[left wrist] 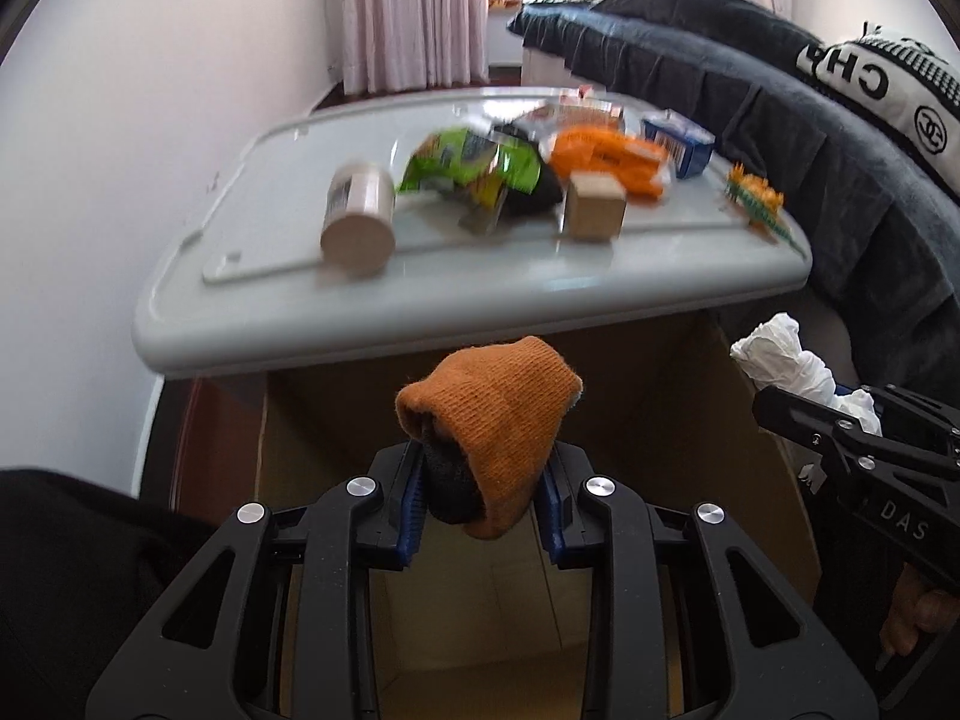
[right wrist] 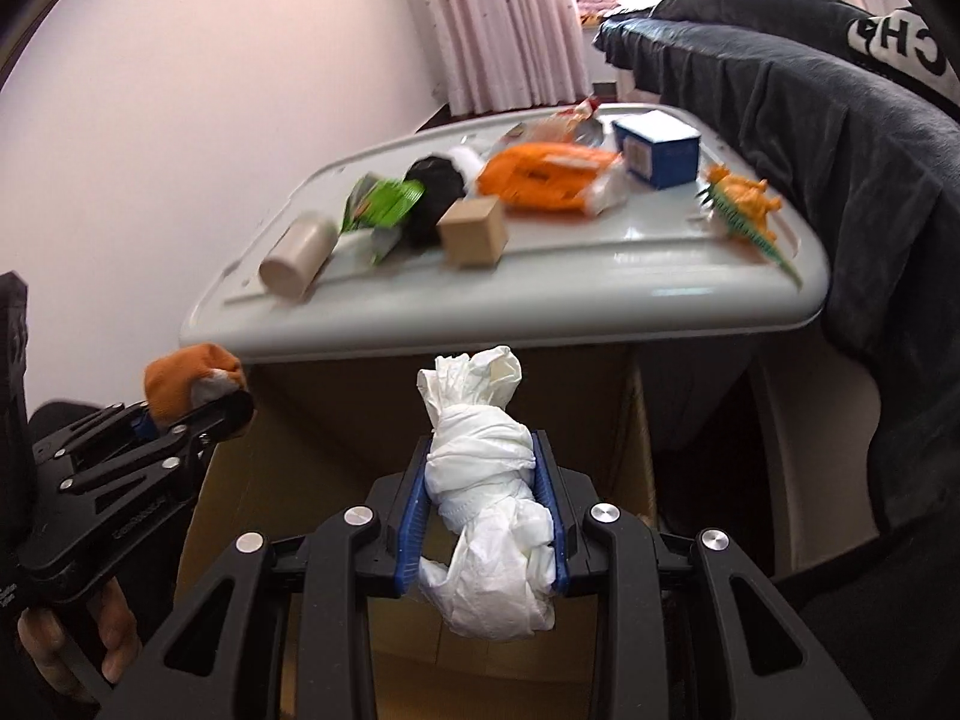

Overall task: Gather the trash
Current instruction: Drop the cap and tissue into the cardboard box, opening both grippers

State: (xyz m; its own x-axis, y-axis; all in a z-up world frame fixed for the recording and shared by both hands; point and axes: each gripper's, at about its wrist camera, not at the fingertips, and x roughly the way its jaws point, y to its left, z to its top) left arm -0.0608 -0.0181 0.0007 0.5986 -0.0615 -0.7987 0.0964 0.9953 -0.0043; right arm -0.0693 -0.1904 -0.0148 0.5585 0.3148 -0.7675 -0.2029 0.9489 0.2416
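Readable writing is scarce: white letters "DAS" show on the black body of the right gripper (left wrist: 780, 414) in the left wrist view, and the black-and-white cloth (left wrist: 888, 90) draped at the far right carries "CH" in large letters with the rest cut off, plus a round interlocked-C emblem. The cylindrical container (left wrist: 359, 217) lying on its side at the left end of the grey table (left wrist: 420, 324) has a barcode label too blurred to read; print on the green snack wrapper (left wrist: 468, 165), the orange packet (left wrist: 606, 159) and the blue box (left wrist: 681, 144) is also unreadable. The left gripper (left wrist: 483, 495) is held level just below the table's near edge, over an open cardboard box (left wrist: 660, 396), its blue-padded tongs pinching an orange knit sock (left wrist: 504, 420) whose dark inner part is partly hidden between the pads. To its right, the right gripper is likewise level over the box, its tongs clamped on a knotted white plastic bag (right wrist: 480, 480). A small brown carton (left wrist: 594, 213) sits near the table's near edge, a black bundle (right wrist: 435, 192) behind it is partly covered, and an orange toy dinosaur (right wrist: 744, 204) stands at the right end. Both holding hands are mostly cut off.
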